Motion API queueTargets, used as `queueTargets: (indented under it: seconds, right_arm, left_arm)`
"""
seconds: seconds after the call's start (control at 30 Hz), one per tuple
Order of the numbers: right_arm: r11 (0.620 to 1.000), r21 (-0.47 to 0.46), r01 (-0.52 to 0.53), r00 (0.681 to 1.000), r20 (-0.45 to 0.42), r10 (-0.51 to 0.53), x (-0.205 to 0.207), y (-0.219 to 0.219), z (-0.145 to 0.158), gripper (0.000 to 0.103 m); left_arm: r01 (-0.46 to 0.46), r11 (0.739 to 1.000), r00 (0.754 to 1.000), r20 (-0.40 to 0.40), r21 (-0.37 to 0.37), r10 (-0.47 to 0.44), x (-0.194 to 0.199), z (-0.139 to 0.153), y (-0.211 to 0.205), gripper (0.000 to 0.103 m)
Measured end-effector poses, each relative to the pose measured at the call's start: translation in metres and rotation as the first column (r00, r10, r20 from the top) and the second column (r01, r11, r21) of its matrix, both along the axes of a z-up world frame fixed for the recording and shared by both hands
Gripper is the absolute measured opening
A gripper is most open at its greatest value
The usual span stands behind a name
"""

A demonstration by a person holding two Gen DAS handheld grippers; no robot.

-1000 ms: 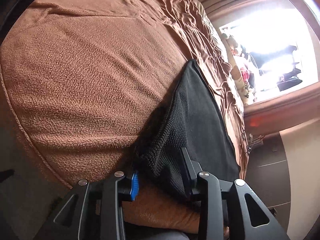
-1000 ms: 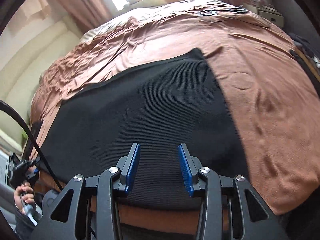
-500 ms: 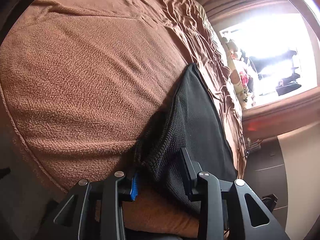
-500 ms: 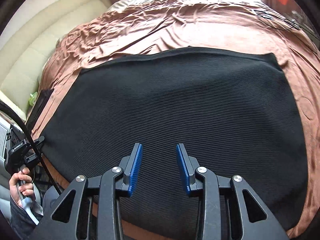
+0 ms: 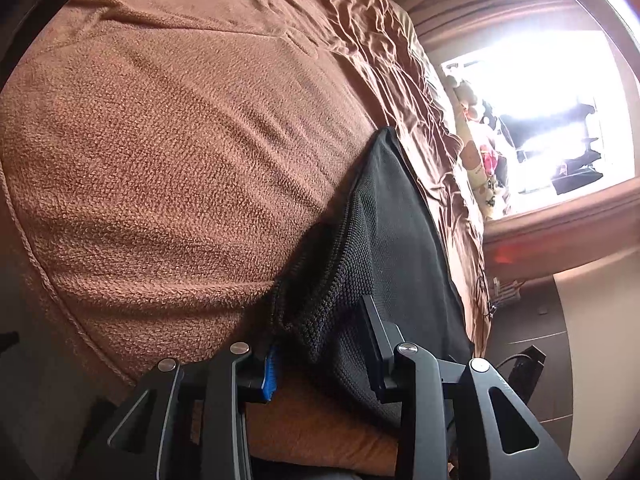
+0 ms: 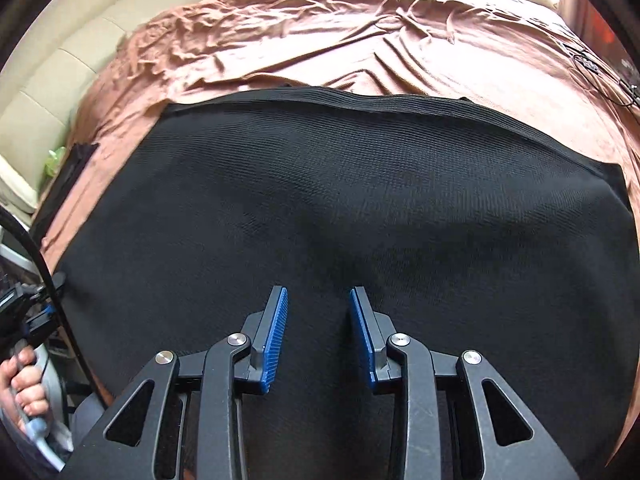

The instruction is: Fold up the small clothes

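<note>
Left wrist view: the left claw (image 5: 320, 344) is clenched on a bunched corner of the black knit garment (image 5: 392, 240), which runs away from it, long axis toward the window (image 5: 560, 120), flat on the bed's brown blanket (image 5: 180, 160).

Right wrist view: the right claw (image 6: 319, 334) stands released, nothing between its pads, poised over the garment's (image 6: 340, 200) near middle; the ribbed hem (image 6: 360, 102) lies far ahead. A cable (image 6: 52, 280) and a hand (image 6: 24, 384) sit left; nothing obstructs.
</note>
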State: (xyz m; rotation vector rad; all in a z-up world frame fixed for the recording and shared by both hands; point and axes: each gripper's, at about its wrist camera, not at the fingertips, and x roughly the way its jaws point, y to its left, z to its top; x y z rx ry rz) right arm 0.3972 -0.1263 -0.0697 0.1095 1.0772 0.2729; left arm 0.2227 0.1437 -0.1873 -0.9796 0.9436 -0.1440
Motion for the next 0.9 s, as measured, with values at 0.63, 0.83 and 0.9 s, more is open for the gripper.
queueTargets:
  seconds: [0.63,0.83,0.9]
  right_arm:
    - [0.993,-0.082,0.09,0.996,0.011,-0.09,0.079,0.025,-0.013,0.029]
    - [0.987,-0.102,0.125,0.992,0.018,-0.124,0.102,0.03,-0.02,0.029]
    - [0.986,-0.104,0.131,0.991,0.018,-0.13,0.108,0.031,-0.021,0.029]
  left_arm:
    - [-0.028,0.999,0.999,-0.02,-0.04,0.027,-0.007,-0.004,0.002,0.035]
    - [-0.027,0.999,0.999,-0.026,-0.036,0.026,-0.004,-0.004,0.002,0.035]
    - [-0.028,0.999,0.999,-0.029,-0.034,0.027,-0.003,-0.004,0.001,0.035]
